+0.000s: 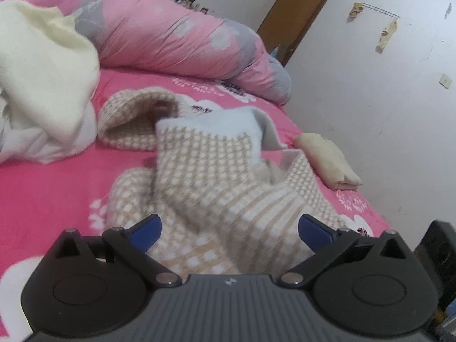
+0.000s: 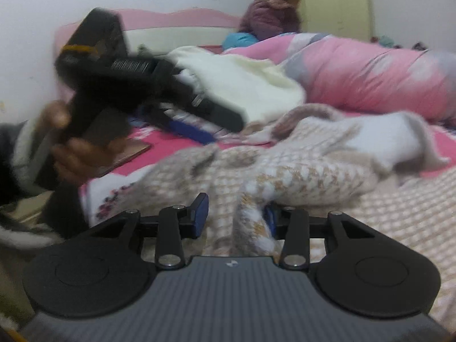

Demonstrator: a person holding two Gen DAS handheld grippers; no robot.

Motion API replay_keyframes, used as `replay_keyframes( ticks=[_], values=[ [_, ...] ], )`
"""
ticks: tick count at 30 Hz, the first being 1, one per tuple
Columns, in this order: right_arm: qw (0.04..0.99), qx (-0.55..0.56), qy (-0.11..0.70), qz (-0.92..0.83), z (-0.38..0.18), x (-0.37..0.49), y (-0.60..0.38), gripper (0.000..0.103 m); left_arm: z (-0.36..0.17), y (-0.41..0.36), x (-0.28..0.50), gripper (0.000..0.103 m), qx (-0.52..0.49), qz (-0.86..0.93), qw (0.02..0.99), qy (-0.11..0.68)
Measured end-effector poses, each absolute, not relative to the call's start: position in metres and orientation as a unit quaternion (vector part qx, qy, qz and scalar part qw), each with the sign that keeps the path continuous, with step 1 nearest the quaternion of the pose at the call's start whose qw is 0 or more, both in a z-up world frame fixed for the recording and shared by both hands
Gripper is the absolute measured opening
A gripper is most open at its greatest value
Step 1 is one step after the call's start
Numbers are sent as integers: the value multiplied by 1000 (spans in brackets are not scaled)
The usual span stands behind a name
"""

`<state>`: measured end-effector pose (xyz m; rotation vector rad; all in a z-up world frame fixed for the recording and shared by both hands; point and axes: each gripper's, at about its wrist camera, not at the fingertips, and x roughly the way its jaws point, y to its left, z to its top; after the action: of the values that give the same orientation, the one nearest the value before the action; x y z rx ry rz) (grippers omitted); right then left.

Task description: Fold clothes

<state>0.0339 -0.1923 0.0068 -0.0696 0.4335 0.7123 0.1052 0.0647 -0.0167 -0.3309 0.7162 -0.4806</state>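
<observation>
A beige-and-white checked knit garment [image 1: 216,176] lies crumpled on the pink bed sheet [image 1: 42,193], its hood [image 1: 136,119] toward the quilt and a pale blue-white cuff [image 1: 216,122] turned up. My left gripper [image 1: 229,230] hovers just above it, open wide, with nothing between the blue pads [image 1: 146,232]. In the right wrist view the same garment [image 2: 299,168] fills the middle. My right gripper [image 2: 235,218] is half closed around a raised fold, still open; the fold hides part of the right pad. A hand holds the blurred left gripper [image 2: 222,128] over the bed.
A cream blanket [image 1: 40,65] is heaped at left, and a rolled pink quilt [image 1: 182,37] lies along the back. A folded cream cloth [image 1: 327,159] sits by the bed's right edge near the wall. A phone [image 2: 131,154] lies on the sheet. A person [image 2: 270,14] sits far behind.
</observation>
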Motion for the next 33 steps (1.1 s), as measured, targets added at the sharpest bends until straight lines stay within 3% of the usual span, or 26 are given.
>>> replay_keyframes(
  ticks=[9, 12, 18, 28, 31, 33],
  values=[
    [926, 119, 201, 298, 17, 55, -226, 37, -20, 75, 94, 103, -182, -233, 893, 339],
    [920, 60, 195, 333, 15, 47, -198, 26, -17, 83, 90, 103, -192, -231, 894, 331],
    [891, -123, 200, 389, -5, 8, -140, 26, -16, 99, 86, 103, -213, -224, 894, 323],
    [878, -183, 193, 398, -18, -17, -132, 26, -17, 73, 111, 100, -186, -176, 897, 361],
    [880, -181, 183, 398, -19, -20, -134, 27, -22, 66, 129, 83, -161, -106, 899, 393],
    [883, -171, 180, 399, -21, -21, -138, 28, -25, 72, 132, 80, -167, -69, 898, 401]
  ],
)
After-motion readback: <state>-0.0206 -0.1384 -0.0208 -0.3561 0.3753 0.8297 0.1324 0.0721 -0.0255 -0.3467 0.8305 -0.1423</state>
